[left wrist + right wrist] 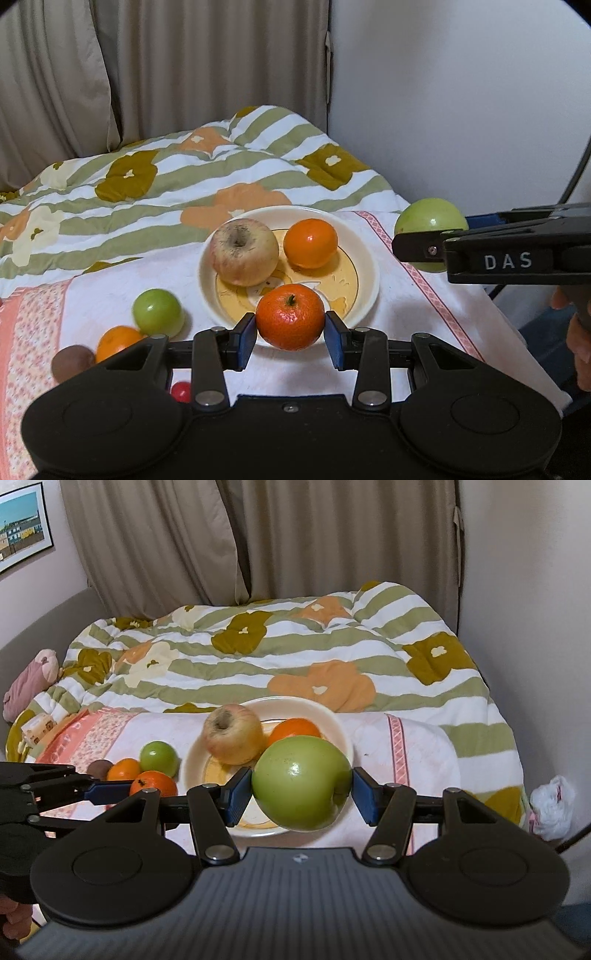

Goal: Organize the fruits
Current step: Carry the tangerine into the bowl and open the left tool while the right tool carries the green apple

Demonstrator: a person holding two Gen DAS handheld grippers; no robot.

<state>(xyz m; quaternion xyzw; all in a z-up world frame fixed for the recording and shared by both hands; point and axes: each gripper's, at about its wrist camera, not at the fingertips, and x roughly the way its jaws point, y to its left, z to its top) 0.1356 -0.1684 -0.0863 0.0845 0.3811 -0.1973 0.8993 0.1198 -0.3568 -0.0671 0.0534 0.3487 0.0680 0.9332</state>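
Note:
A cream plate (369, 273) (332, 720) on a white-and-pink cloth holds a pale red apple (243, 253) (232, 734) and an orange (311, 243) (295, 729). My left gripper (290, 334) is shut on a mandarin (290, 317) (153, 782) held over the plate's near rim. My right gripper (302, 788) is shut on a large green apple (302, 782) (430, 221), held above the plate's right side; it shows from the side in the left wrist view (417, 251).
On the cloth left of the plate lie a small green apple (158, 312) (159, 757), another orange (118, 341) (123, 770), a brown fruit (72, 362) (100, 767) and a small red fruit (181, 391). A flowered quilt (166, 184) lies behind. A wall (461, 92) is at right.

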